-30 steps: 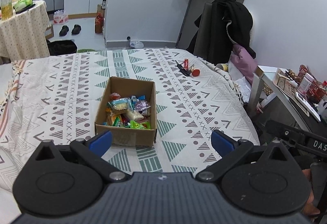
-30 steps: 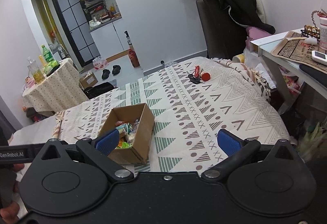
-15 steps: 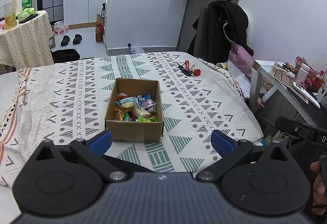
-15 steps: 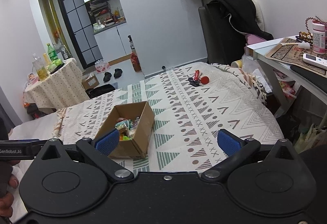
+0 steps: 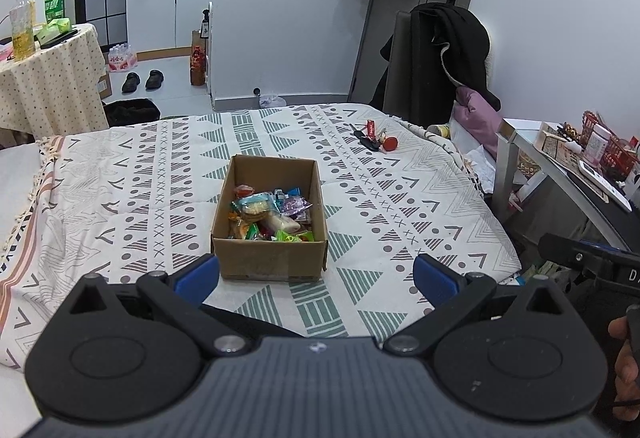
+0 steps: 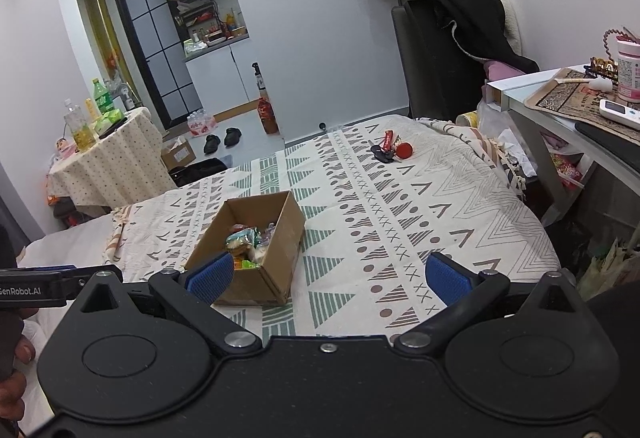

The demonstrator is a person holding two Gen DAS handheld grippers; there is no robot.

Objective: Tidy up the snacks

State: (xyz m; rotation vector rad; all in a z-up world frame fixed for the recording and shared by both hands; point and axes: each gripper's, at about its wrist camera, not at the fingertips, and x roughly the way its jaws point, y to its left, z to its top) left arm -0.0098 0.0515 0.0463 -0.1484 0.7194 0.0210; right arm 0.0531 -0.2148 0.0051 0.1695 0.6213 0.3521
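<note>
We held the left tool (image 5: pixel 316 272) and the right tool (image 6: pixel 328 276) spread wide and empty above the bed's (image 5: pixel 400 198) near edge. The cardboard box (image 5: pixel 269 262) of snacks (image 5: pixel 268 212) sat mid-bed; keys (image 5: pixel 374 140) lay toward its far right corner.
</note>
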